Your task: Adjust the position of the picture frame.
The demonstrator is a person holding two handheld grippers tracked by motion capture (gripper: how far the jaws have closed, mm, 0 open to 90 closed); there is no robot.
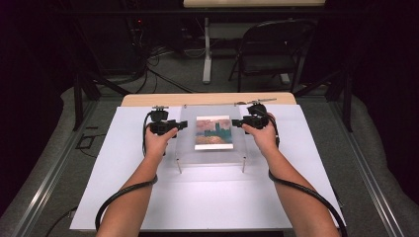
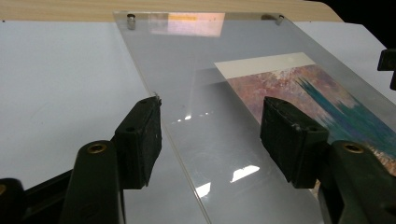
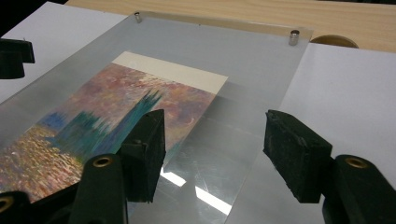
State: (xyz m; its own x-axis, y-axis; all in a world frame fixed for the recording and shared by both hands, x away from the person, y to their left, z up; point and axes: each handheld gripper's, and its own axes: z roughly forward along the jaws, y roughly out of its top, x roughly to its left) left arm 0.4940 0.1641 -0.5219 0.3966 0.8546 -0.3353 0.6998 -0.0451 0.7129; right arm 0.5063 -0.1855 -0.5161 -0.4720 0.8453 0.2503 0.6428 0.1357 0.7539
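Observation:
A clear acrylic plate (image 1: 212,155) rests on small metal posts over a painted print (image 1: 213,132) of blue towers against a pink sky. My left gripper (image 1: 184,125) is at the plate's left edge, open. In the left gripper view (image 2: 212,112) that edge (image 2: 187,154) runs between the jaws, with one jaw beside the plate and the other over it near the print (image 2: 327,98). My right gripper (image 1: 236,122) is open at the plate's right edge. In the right gripper view (image 3: 215,121) one jaw hangs over the print (image 3: 116,116) and the other past the plate (image 3: 252,70).
A white sheet (image 1: 123,163) covers most of the wooden table (image 1: 148,100). Metal posts (image 3: 293,37) stand at the plate's corners. Beyond the table are a folding chair (image 1: 269,49), a table leg (image 1: 206,54) and cables on the floor. Black cables trail from both grippers.

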